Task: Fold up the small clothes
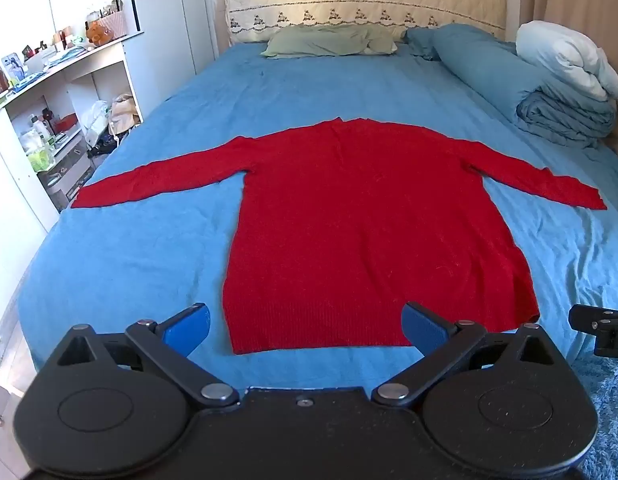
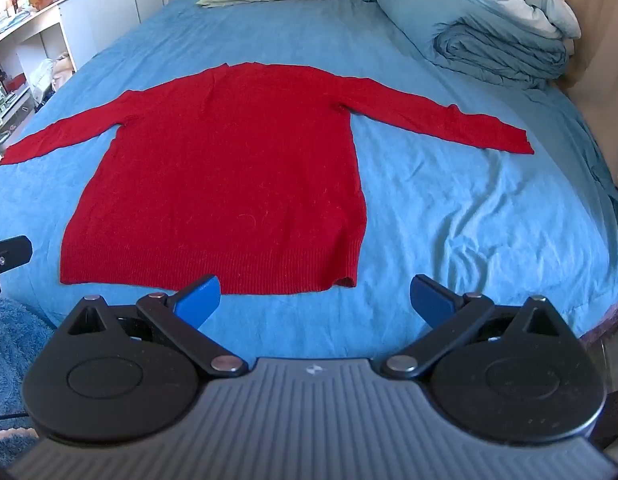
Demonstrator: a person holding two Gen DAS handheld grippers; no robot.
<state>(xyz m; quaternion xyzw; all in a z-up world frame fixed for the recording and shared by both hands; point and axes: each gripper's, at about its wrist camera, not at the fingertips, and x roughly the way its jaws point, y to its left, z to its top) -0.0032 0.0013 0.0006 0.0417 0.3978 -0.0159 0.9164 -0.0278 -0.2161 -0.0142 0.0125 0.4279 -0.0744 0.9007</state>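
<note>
- A red sweater lies flat on the blue bed sheet, sleeves stretched out to both sides, hem toward the cameras.
- The left hand-held gripper has its blue fingers spread wide just short of the hem, holding nothing.
- The right hand-held gripper is likewise spread and empty, near the hem's right corner.
- A folded blue duvet sits by the headboard.
</note>
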